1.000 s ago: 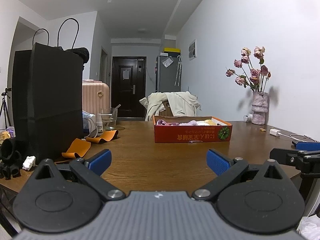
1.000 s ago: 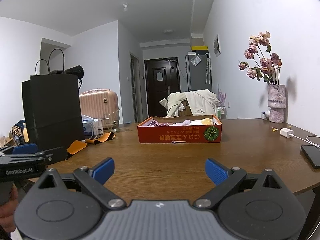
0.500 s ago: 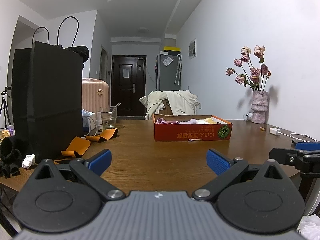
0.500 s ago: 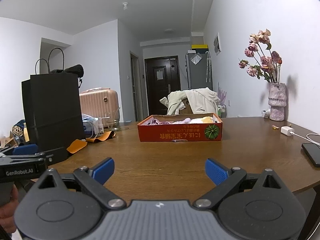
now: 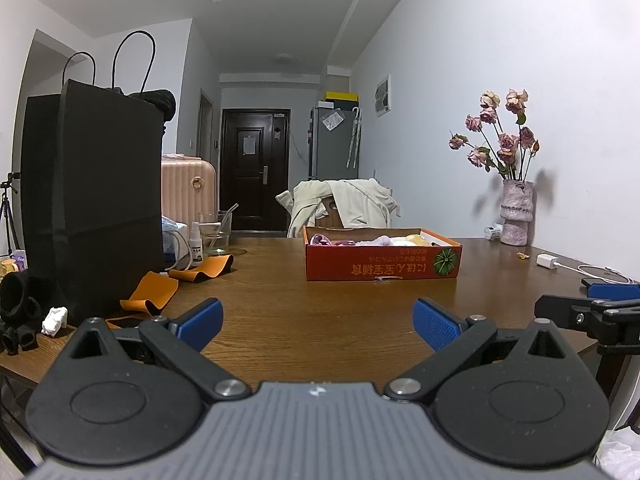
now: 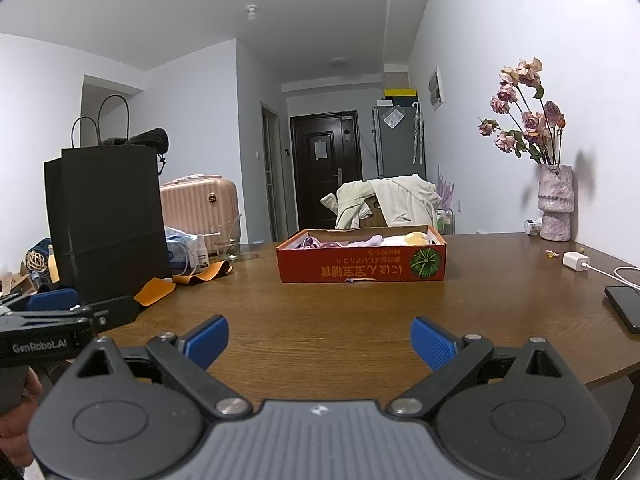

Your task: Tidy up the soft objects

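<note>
A shallow red cardboard box [image 5: 382,266] [image 6: 362,266] sits mid-table and holds soft purple, white and yellow items [image 5: 386,241] [image 6: 378,240]. My left gripper [image 5: 318,326] hovers open over the table's near edge, well short of the box, with nothing between its blue pads. My right gripper [image 6: 320,340] is likewise open and empty, level with the left one. Each gripper shows at the edge of the other's view: the right gripper [image 5: 592,312] and the left gripper [image 6: 52,312].
A tall black paper bag [image 5: 92,208] stands on the table's left, with orange strips [image 5: 152,292], a spray bottle [image 5: 196,244] and a glass [image 5: 214,232] beside it. A vase of dried roses [image 5: 516,216], a charger [image 6: 576,261] and a phone [image 6: 626,306] lie right.
Both grippers have drifted back and slightly down from the table; the box looks a little farther off. The jaws stay spread the same.
</note>
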`<state>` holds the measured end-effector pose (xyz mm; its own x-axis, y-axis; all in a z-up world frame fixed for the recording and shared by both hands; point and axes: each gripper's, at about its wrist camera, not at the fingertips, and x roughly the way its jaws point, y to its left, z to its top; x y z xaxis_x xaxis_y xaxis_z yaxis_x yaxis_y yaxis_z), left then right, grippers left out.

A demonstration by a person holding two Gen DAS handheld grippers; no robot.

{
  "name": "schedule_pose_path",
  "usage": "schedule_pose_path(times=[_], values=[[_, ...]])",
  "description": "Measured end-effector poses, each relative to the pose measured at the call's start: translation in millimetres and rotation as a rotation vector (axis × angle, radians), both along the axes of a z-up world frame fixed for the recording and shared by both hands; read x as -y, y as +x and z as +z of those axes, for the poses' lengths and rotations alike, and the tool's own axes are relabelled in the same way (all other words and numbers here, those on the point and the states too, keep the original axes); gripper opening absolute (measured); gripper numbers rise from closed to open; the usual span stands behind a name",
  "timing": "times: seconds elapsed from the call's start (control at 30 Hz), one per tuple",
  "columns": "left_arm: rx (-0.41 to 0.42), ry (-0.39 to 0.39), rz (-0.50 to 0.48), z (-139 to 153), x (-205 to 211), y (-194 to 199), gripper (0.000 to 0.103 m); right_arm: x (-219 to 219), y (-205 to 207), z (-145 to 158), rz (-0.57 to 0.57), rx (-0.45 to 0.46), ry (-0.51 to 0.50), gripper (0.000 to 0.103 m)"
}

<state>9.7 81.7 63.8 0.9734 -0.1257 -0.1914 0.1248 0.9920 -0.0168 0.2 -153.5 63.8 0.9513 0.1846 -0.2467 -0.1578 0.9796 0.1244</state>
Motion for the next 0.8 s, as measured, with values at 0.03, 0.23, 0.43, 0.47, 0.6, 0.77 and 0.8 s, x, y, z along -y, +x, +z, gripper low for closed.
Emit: schedule_pose_path(times=[0.03, 0.23, 0.43, 0.47, 0.6, 0.77, 0.8], values=[[0.000, 0.000, 0.000, 0.0, -0.1, 0.0, 0.103, -0.2, 0.0, 0.1, 0.000, 0.000, -0.001, 0.098], [0.006, 0.001, 0.001, 0.0, -0.1, -0.6, 0.103, -0.1, -0.1, 0.0, -0.001, 0.000, -0.001, 0.098], [0.008, -0.001, 0.004, -0.8, 0.8, -1.3, 0.103, -0.1, 0.0, 0.3, -0.001, 0.000, -0.001, 0.098], [0.008, -0.001, 0.004, -0.8, 0.8, -1.4, 0.103, -0.1, 0.0, 0.3, -0.001, 0.001, -0.001, 0.098], [0.010, 0.000, 0.005, -0.4, 1.2, -1.3, 0.103, 0.3, -0.1, -0.1, -0.001, 0.001, -0.002, 0.099], [0.010, 0.000, 0.004, -0.5, 1.1, -1.4, 0.103, 0.0, -0.1, 0.2, -0.001, 0.001, -0.002, 0.099], [0.011, 0.000, 0.004, -0.6, 1.2, -1.4, 0.103, -0.2, -0.1, 0.2, -0.002, 0.001, -0.001, 0.099]])
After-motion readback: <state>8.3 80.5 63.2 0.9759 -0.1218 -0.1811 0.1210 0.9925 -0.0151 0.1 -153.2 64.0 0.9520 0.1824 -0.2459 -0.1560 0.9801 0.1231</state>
